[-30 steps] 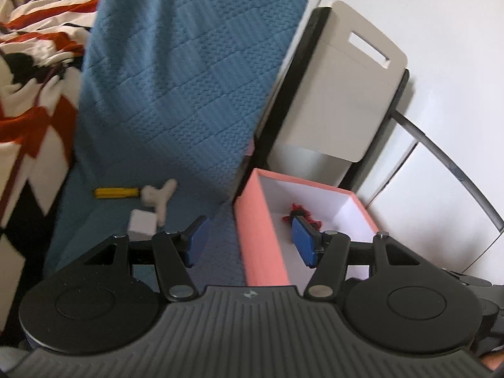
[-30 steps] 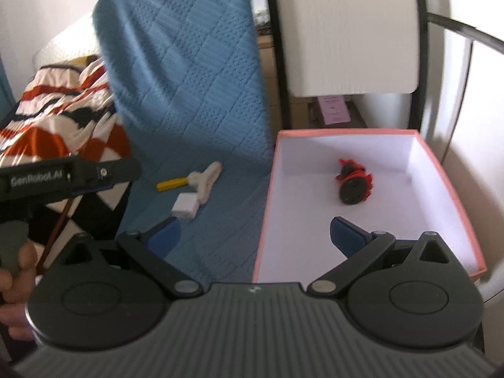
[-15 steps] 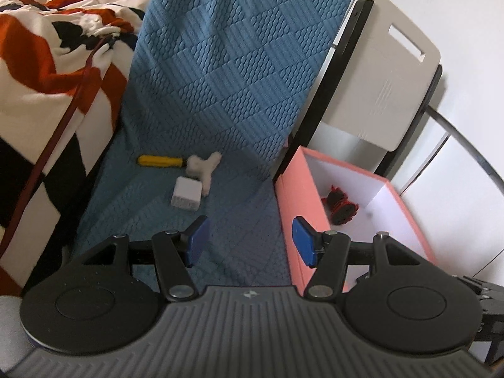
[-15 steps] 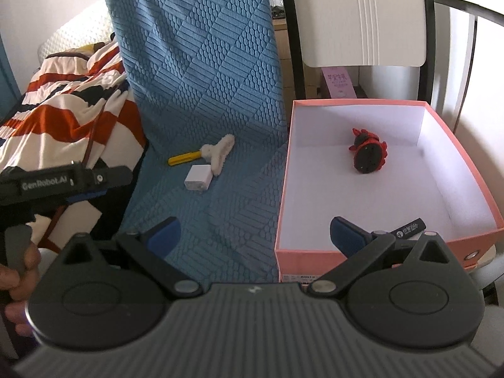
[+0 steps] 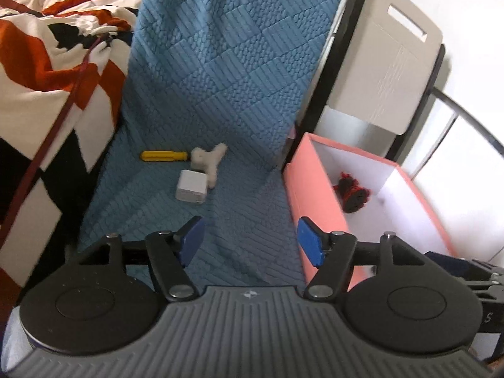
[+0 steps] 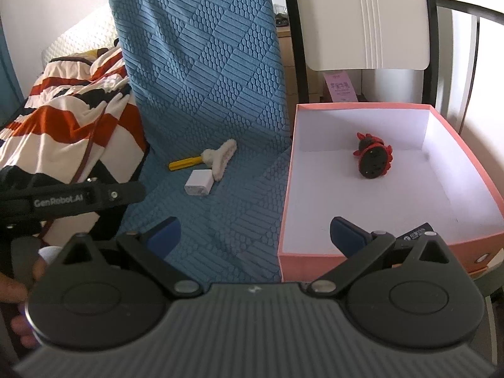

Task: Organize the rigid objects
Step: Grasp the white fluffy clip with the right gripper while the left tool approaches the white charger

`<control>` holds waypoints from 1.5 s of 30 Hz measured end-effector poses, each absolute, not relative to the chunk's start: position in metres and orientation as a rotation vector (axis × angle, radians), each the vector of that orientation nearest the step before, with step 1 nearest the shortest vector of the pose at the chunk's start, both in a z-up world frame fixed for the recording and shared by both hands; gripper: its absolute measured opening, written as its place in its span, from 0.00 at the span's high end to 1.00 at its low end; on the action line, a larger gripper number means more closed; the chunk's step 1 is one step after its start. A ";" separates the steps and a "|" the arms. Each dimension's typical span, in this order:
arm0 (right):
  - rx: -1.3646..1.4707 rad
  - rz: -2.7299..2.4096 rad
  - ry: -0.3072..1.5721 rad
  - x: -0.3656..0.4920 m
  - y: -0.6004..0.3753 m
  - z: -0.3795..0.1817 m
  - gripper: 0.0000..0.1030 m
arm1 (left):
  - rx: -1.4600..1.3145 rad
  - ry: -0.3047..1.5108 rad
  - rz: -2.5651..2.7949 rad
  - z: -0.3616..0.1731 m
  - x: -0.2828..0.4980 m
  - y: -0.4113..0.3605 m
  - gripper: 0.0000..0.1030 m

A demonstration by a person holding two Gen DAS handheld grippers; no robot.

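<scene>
White charger beyond left hand-held gripper

So we've got the box sitting right of the quilted cover, with the round toy inside it toward the back. On the cover, the charger block lies just in front of the brush (they look like they're touching). The striped blanket is off to the left, and a chair back stands behind the box.
</scene>
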State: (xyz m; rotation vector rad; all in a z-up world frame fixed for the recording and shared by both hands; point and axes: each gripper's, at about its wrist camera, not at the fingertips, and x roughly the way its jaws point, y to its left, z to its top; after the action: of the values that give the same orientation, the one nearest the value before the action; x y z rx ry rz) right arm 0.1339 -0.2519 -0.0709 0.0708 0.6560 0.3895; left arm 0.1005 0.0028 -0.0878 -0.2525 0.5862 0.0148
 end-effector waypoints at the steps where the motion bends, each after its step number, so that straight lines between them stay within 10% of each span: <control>1: 0.074 0.393 0.657 0.135 -0.251 -0.073 0.00 | -0.257 0.596 0.026 -0.090 0.102 0.006 0.30; 14: 0.131 0.447 0.661 0.179 -0.233 -0.095 0.08 | -0.276 0.672 0.095 -0.132 0.158 0.036 0.25; 24: 0.158 0.518 0.696 0.247 -0.193 -0.106 0.57 | -0.264 0.716 0.045 -0.149 0.227 0.042 0.25; 45: 0.198 0.578 0.864 0.379 -0.122 -0.152 0.64 | -0.295 0.843 0.141 -0.182 0.320 0.065 0.26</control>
State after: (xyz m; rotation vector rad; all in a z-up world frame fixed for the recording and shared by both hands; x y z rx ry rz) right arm 0.3786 -0.1219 -0.1523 0.1980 0.8643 0.5778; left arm 0.3205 0.0653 -0.1817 -0.2951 0.8425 0.1412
